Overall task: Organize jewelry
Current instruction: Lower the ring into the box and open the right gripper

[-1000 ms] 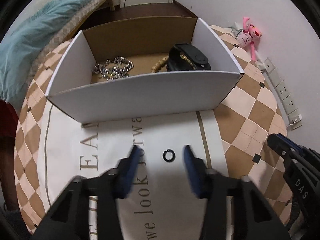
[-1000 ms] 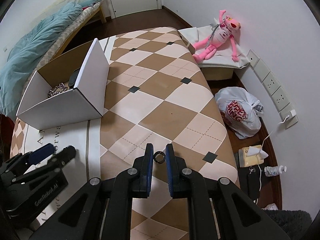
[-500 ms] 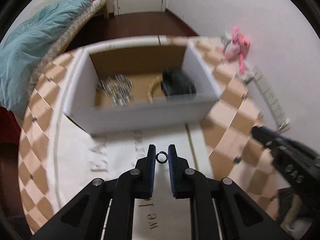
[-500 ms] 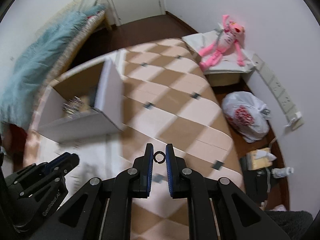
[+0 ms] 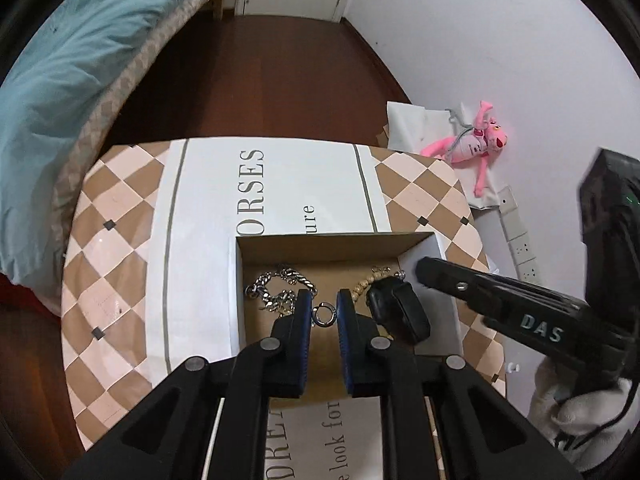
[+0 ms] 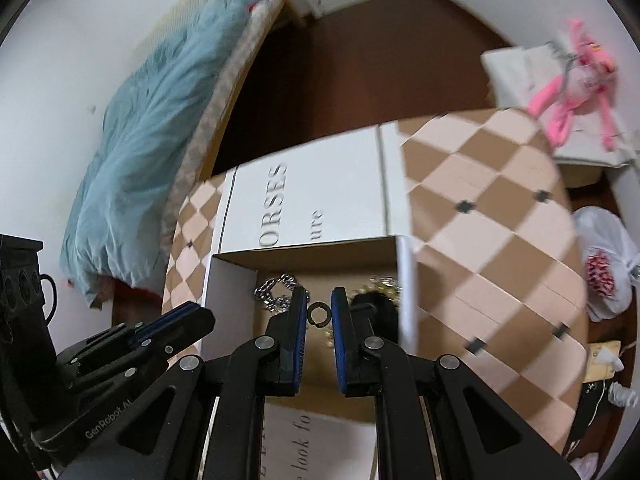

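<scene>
My left gripper (image 5: 324, 316) is shut on a small silver ring (image 5: 324, 315) and hangs over the open white cardboard box (image 5: 332, 236). Inside the box lie a silver chain (image 5: 280, 280), a beaded bracelet (image 5: 372, 280) and a black watch (image 5: 400, 312). My right gripper (image 6: 319, 316) is shut on a small dark ring (image 6: 319, 315), also above the box (image 6: 228, 288), with the chain (image 6: 276, 292) below its left finger. Both grippers point steeply down, side by side. The right gripper's tip (image 5: 424, 268) shows at the box's right wall, and the left gripper's tip (image 6: 192, 316) shows low on the left.
The box stands on a table with a checkered cloth (image 5: 120, 216) and a white printed runner (image 5: 280, 184). A bed with a blue blanket (image 5: 80, 40) is at the left. A pink plush toy (image 5: 476, 148) and a white bag (image 6: 604, 264) lie by the right wall.
The left gripper shut on the silver ring on the runner and lifted it. Both grippers rose and moved forward, from short of the box to over its inside.
</scene>
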Demonstrator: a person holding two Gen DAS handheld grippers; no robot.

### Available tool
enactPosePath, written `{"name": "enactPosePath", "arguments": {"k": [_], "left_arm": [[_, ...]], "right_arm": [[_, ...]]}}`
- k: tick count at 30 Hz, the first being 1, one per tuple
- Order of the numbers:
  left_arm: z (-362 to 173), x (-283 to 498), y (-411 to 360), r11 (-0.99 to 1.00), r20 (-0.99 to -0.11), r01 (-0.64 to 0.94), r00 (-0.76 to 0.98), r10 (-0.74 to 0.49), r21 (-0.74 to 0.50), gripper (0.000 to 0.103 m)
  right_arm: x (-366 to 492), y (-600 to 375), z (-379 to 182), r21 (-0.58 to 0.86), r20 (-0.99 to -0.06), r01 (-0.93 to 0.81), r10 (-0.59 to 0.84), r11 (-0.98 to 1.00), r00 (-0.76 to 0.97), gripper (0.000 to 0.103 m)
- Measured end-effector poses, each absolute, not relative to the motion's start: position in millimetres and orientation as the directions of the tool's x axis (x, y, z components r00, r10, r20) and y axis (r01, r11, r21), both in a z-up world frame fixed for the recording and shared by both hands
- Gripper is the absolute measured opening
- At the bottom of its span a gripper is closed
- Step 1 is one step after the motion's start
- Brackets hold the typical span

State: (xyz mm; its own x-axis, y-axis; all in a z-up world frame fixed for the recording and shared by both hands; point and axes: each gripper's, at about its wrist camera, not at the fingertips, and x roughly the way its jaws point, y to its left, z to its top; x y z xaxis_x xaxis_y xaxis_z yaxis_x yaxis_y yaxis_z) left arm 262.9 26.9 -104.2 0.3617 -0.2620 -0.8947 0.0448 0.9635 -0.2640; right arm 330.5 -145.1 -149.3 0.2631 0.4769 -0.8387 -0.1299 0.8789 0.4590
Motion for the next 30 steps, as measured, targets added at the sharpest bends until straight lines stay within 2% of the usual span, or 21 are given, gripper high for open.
{"name": "enactPosePath", "arguments": {"k": [4, 5, 6, 8, 14, 16, 18, 19, 23, 24, 30], "left_arm": [[-110, 269, 33, 0.969, -0.916, 0.001, 0.326, -0.235, -0.248, 0.015], [-109, 268, 35, 0.971, -0.915, -0.002, 0.336, -0.223, -0.237, 0.022], [-107, 267, 36, 0.975, -0.915, -0.011, 0.346, -0.206, -0.223, 0.028], [-103, 265, 41, 0.976, -0.913, -0.025, 0.361, -0.191, -0.214, 0.059], [-94, 258, 56, 0.985, -0.903, -0.061, 0.412, -0.122, -0.161, 0.085], [-95, 254, 60, 0.987, -0.900, -0.077, 0.425, -0.097, -0.143, 0.089], [-97, 247, 63, 0.988, -0.894, -0.094, 0.443, -0.069, -0.123, 0.091], [-98, 243, 64, 0.989, -0.892, -0.101, 0.448, -0.052, -0.108, 0.092], [-105, 228, 62, 0.992, -0.888, -0.114, 0.460, 0.012, -0.046, 0.094], [-106, 226, 61, 0.992, -0.889, -0.115, 0.458, 0.017, -0.041, 0.094], [-106, 208, 54, 0.993, -0.890, -0.114, 0.455, 0.024, -0.032, 0.094]], "right_arm": [[350, -133, -162, 0.462, -0.860, -0.139, 0.481, 0.876, 0.172, 0.015], [352, -132, -162, 0.451, -0.867, -0.138, 0.469, 0.882, 0.167, 0.027], [354, -132, -162, 0.444, -0.872, -0.135, 0.462, 0.886, 0.165, 0.047], [356, -135, -158, 0.444, -0.869, -0.130, 0.461, 0.887, 0.179, 0.061], [350, -152, -143, 0.373, -0.891, -0.101, 0.387, 0.922, 0.238, 0.061], [343, -157, -140, 0.318, -0.906, -0.093, 0.331, 0.944, 0.265, 0.064], [335, -158, -138, 0.248, -0.920, -0.094, 0.265, 0.964, 0.289, 0.090], [329, -158, -138, 0.207, -0.927, -0.097, 0.227, 0.974, 0.298, 0.095], [307, -154, -142, 0.047, -0.942, -0.109, 0.080, 0.993, 0.327, 0.099], [300, -153, -144, 0.026, -0.943, -0.111, 0.061, 0.993, 0.327, 0.101], [273, -158, -145, -0.036, -0.935, -0.088, -0.003, 0.995, 0.354, 0.102]]}}
